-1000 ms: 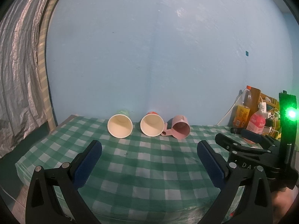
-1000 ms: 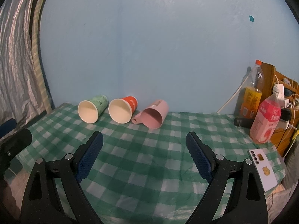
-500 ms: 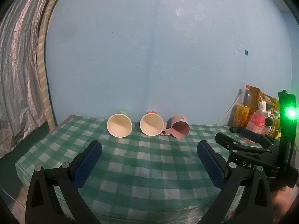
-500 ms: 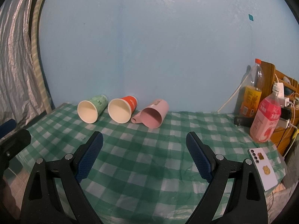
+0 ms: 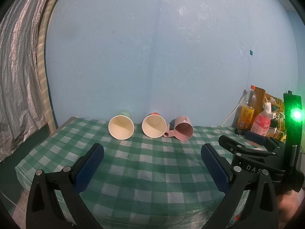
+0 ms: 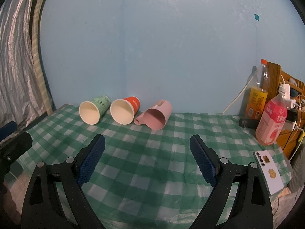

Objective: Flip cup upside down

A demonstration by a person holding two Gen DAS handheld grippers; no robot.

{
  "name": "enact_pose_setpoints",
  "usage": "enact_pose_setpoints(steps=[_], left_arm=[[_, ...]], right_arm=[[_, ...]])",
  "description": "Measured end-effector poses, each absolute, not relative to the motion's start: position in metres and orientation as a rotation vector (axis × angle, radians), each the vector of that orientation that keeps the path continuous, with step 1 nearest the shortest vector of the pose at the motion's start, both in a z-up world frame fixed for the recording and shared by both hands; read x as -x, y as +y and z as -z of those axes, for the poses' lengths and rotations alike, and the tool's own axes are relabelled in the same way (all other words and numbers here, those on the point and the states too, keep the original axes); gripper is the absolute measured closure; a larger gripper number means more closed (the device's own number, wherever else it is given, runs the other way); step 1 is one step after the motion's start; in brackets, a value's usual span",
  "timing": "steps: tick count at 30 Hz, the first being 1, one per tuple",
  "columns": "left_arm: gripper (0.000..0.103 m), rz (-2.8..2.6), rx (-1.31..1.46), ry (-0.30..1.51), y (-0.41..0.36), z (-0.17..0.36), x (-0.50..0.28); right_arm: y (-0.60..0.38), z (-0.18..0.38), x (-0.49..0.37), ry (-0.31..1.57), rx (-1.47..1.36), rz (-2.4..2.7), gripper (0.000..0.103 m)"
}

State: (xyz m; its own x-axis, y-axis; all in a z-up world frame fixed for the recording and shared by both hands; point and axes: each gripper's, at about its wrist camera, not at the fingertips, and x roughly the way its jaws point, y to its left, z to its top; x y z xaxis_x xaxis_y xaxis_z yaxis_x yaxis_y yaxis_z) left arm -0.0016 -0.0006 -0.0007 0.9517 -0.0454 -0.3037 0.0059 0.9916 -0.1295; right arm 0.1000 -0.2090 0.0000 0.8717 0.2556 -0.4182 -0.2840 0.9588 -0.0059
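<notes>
Three cups lie on their sides in a row at the centre of both frames, mouths toward the cameras: green cup (image 6: 95, 111), orange cup (image 6: 124, 110), pink cup (image 6: 157, 117). All rest on the checked counter (image 6: 152, 162). Left gripper (image 5: 152, 164) and right gripper (image 6: 147, 159) fingers are spread, empty, well apart from the cups.

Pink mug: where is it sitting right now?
In the right wrist view the pink mug lies on its side at the right end of the cup row near the blue wall, next to the orange paper cup, mouth toward the camera.
</notes>
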Motion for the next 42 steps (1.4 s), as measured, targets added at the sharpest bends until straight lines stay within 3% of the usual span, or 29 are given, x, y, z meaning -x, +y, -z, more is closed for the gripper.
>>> enact_pose_setpoints(steps=[28,42], left_arm=[[0.0,0.027,0.129,0.323,-0.002,0.003,0.002],[0.0,-0.044,-0.024,0.454,-0.008,-0.041,-0.038]], right_arm=[[-0.211,0.007,-0.106,0.452,0.069,-0.295,0.013],[-0.222,-0.027,-0.164,0.563,-0.033,-0.429,0.013]])
